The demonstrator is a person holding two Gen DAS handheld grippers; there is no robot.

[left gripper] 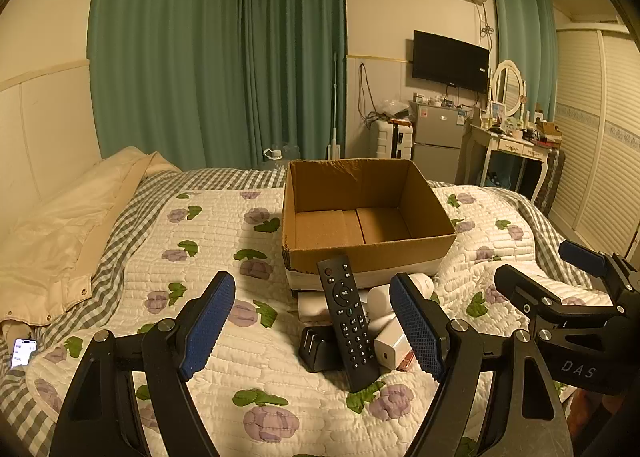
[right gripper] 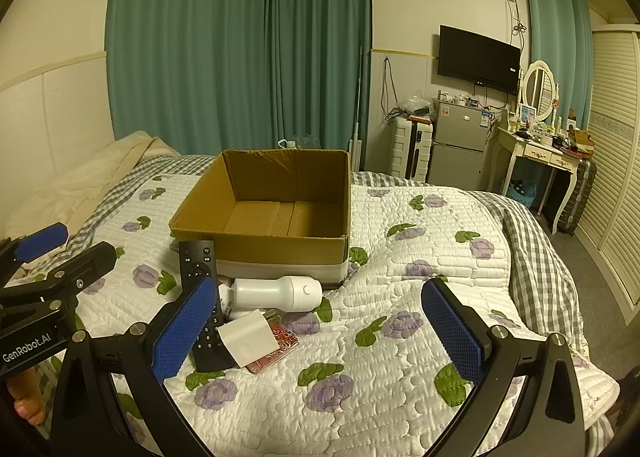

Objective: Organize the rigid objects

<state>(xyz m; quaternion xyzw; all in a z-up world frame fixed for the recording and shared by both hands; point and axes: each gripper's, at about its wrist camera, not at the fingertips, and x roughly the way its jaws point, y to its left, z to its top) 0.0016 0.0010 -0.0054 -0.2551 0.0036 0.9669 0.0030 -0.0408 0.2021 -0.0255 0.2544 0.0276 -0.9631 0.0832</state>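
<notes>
The quilt [right gripper: 420, 225] was white with purple flowers and green leaves, and under it lay a grey-and-white checked sheet [right gripper: 536, 257]. The cardboard box [right gripper: 280, 247] at 12 o'clock was brown, with a white band along its bottom. The remote control [left gripper: 349, 317] was black with one red button at the top. The bottle [right gripper: 280, 293] was white, the charger [left gripper: 392, 349] white too, and the small case [right gripper: 276, 349] at 6 o'clock from the bottle was red with a pattern. The gripper pads [right gripper: 184, 329] were blue with a fine grid texture on black fingers. The curtains [left gripper: 216, 53] were green.
</notes>
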